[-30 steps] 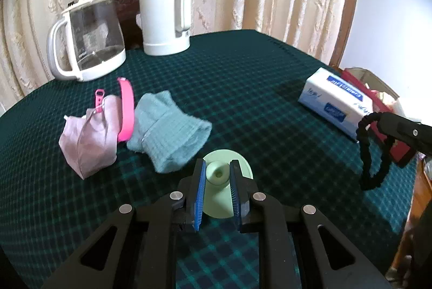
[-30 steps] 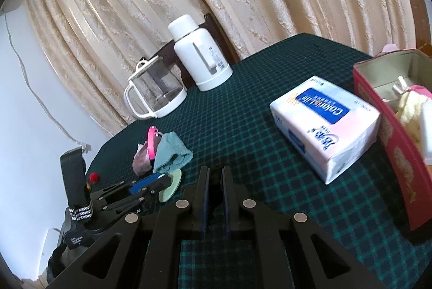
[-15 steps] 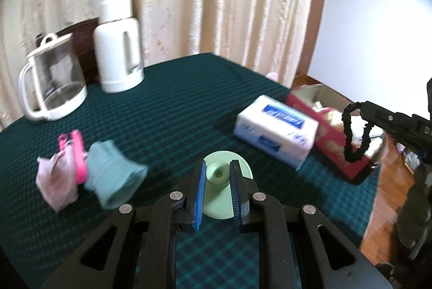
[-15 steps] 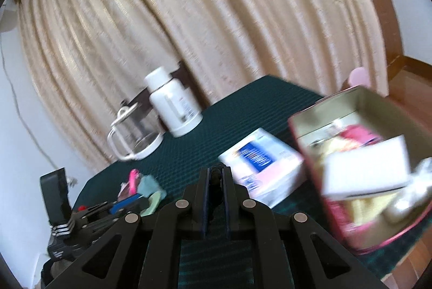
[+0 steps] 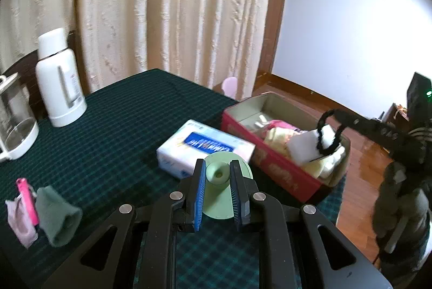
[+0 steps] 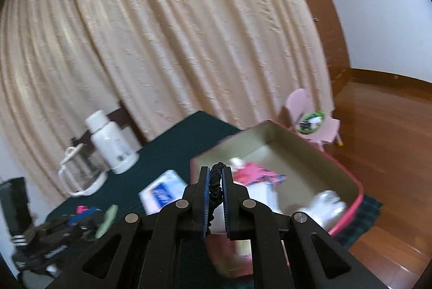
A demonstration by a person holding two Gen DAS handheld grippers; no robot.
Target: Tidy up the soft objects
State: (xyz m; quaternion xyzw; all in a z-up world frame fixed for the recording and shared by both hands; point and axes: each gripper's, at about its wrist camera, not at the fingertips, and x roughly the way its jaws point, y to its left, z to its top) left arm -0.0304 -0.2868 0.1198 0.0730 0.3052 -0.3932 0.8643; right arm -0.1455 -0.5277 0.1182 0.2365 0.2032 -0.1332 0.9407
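Note:
My left gripper (image 5: pixel 216 197) is shut on a pale green suction disc (image 5: pixel 220 187) by its knob, held above the dark green checked table (image 5: pixel 113 132). My right gripper (image 6: pixel 215 201) is shut on a black coiled hair tie (image 6: pixel 214 194). In the left wrist view the hair tie (image 5: pixel 328 135) hangs over the red box (image 5: pixel 272 167), which holds several soft things. A green cloth (image 5: pixel 56 216), a pink cloth (image 5: pixel 19 218) and a pink band (image 5: pixel 27 200) lie at the left.
A tissue pack (image 5: pixel 199 148) lies beside the box. A white thermos (image 5: pixel 59 83) and a glass kettle (image 5: pixel 13 118) stand at the back left. Curtains hang behind. A pink child's chair (image 6: pixel 313 121) stands on the wooden floor past the table.
Both grippers have swung right toward the red box. The right gripper with the hair tie now hangs over the box; the cloths have slid to the far left of the left view.

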